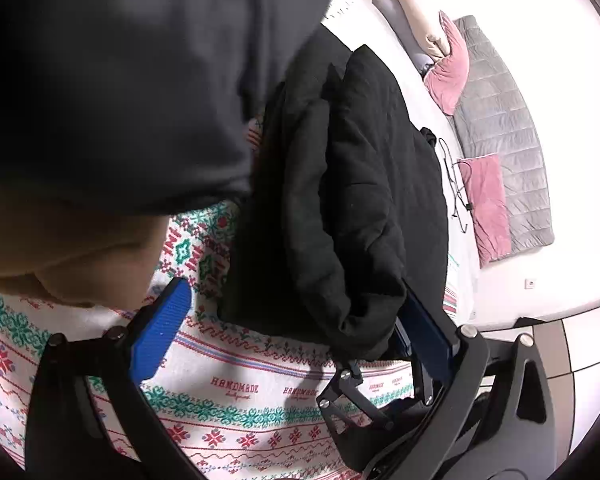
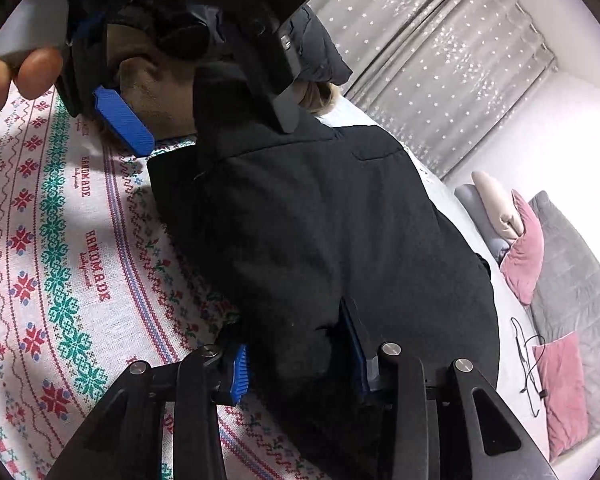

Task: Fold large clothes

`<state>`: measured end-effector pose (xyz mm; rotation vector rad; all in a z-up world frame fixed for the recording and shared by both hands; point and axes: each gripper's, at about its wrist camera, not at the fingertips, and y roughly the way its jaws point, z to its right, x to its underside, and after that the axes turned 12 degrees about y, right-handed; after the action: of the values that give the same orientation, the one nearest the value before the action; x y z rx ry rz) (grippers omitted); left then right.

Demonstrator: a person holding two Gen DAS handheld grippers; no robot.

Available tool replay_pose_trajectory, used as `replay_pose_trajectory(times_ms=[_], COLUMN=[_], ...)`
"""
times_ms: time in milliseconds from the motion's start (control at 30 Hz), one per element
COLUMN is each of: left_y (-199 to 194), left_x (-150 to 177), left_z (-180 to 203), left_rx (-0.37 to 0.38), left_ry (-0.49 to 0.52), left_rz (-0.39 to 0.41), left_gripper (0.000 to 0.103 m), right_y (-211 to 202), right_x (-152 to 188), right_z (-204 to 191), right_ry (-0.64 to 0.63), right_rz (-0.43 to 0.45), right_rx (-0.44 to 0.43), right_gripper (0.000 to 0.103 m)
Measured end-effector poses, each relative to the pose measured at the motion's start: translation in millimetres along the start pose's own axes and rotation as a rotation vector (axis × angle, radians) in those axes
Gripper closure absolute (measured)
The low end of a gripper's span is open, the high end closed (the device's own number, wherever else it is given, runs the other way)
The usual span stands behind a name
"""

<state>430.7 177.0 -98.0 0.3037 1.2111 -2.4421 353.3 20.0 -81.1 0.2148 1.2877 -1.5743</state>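
Strong light washes the far right of the room, burning the white floor (image 1: 560,92) to featureless glare in the left wrist view. The black garment (image 1: 352,184) swallows detail, its folds barely readable. A soft shadow falls across the patterned cloth (image 1: 236,396) near the lens. Close to the camera, the hood (image 1: 132,72) is out of focus, as are the fingertips (image 2: 36,68) in the right wrist view. Fisheye curvature bends straight lines, and dark vignetting rings both frames.

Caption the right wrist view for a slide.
Right gripper pinches a fold of the black coat lying on the patterned bedspread.
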Motion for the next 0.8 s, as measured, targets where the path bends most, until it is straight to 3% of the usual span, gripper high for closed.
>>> replay_pose_trajectory(times_ms=[200,300,500,800], left_y=[29.0,39.7,28.3,28.8], left_x=[3.3,5.1,2.4,7.3], left_z=[8.1,10.2,14.8,30.8], left_rx=[0.053,0.030,-0.022,-0.085], left_ry=[0.008,0.012,0.075,0.107], left_rz=[0.009,0.052,0.074,0.133], left_gripper=[0.001,0.001,0.022,0.039], right_y=[-1.2,0.5,4.3,8.2], right_x=[-2.7,-2.0,-2.1,-4.1], right_z=[11.0,16.7,31.7,45.4], right_ry=[0.033,0.022,0.079,0.134], right_rz=[0.008,0.009,0.000,-0.013], right_rx=[-0.063,-0.068,-0.139,-0.197], right_gripper=[0.064,0.064,0.064,0.064])
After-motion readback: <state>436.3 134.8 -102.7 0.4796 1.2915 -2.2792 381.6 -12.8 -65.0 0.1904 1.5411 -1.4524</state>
